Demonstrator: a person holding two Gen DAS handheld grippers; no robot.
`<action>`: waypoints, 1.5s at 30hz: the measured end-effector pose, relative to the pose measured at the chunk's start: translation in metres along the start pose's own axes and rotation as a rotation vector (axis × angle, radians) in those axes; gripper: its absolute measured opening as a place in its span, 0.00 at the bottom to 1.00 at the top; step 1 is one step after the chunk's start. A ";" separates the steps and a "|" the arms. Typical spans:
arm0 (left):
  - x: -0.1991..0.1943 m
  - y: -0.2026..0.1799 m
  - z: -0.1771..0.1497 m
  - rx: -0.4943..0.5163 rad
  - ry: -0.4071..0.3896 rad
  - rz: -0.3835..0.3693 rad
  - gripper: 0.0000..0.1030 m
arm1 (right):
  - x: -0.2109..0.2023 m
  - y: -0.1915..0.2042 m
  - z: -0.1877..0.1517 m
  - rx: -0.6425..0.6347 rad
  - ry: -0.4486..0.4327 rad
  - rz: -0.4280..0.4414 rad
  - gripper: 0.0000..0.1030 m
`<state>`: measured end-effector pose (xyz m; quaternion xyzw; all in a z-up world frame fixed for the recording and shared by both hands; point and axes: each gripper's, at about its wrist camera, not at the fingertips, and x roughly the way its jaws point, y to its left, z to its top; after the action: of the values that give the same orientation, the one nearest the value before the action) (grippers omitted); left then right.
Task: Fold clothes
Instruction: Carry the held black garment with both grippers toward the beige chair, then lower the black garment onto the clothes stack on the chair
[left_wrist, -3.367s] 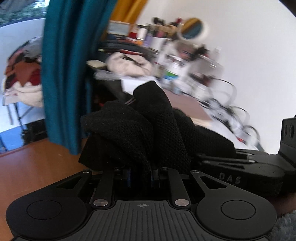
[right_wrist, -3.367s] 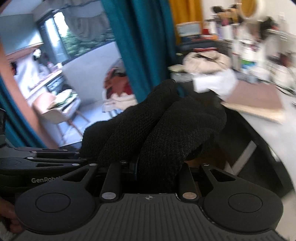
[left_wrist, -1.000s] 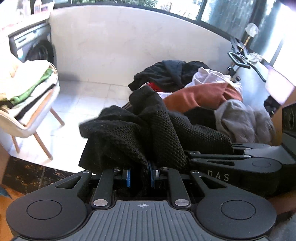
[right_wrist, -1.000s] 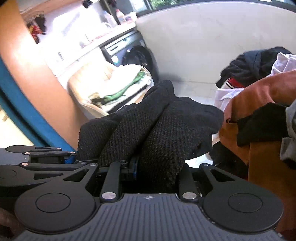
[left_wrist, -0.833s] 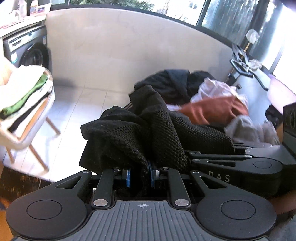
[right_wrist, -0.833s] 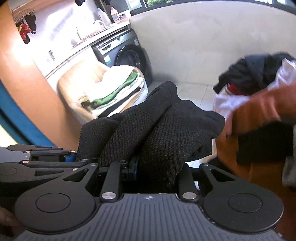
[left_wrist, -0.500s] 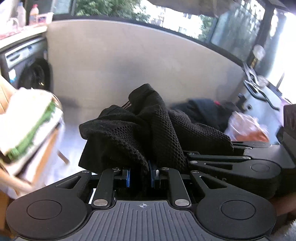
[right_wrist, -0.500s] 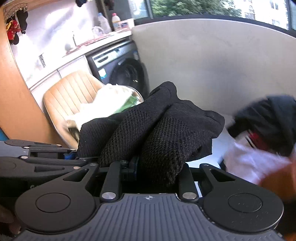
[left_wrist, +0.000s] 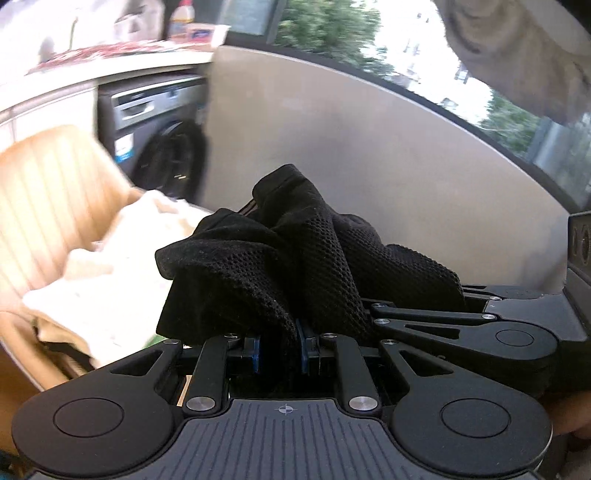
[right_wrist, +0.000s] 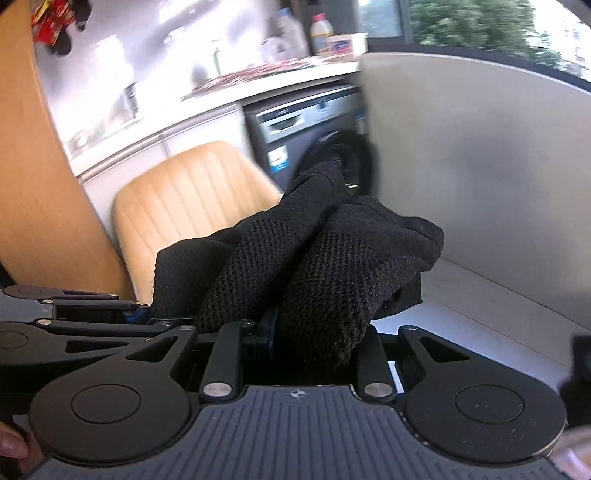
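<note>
A folded black mesh garment (left_wrist: 295, 266) is bunched over both grippers and carried between them. My left gripper (left_wrist: 279, 347) is shut on one end of it, its blue pads pressing the cloth. My right gripper (right_wrist: 295, 332) is shut on the other end of the same black garment (right_wrist: 314, 266), which hides its fingertips. The right gripper's body (left_wrist: 480, 325) lies close at the right of the left wrist view. The left gripper's body (right_wrist: 74, 325) shows at the left of the right wrist view.
A tan chair (right_wrist: 184, 192) stands ahead on the left, with a stack of folded pale clothes (left_wrist: 122, 266) on its seat. Behind it are a washing machine (right_wrist: 314, 133) under a cluttered counter (right_wrist: 258, 74) and a low beige wall (left_wrist: 369, 155). An orange panel (right_wrist: 37, 166) rises at far left.
Both grippers have swung left with the black garment still held. The heap of unfolded clothes has slid out of view, and the chair with folded clothes and the washing machine have come closer.
</note>
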<state>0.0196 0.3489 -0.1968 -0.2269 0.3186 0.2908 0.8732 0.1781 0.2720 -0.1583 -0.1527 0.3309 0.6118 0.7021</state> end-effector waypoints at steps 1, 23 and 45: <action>0.008 0.011 0.007 -0.018 0.003 0.023 0.15 | 0.015 0.001 0.008 -0.011 0.012 0.025 0.22; 0.218 0.203 0.113 -0.563 0.019 0.569 0.15 | 0.400 0.047 0.161 -0.708 0.327 0.554 0.21; 0.187 0.266 0.057 -0.741 0.090 0.546 0.15 | 0.431 0.012 0.149 -0.543 0.361 0.507 0.26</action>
<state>-0.0120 0.6435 -0.3418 -0.4440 0.2790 0.5942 0.6099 0.2214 0.6931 -0.3275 -0.3512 0.3024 0.7937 0.3940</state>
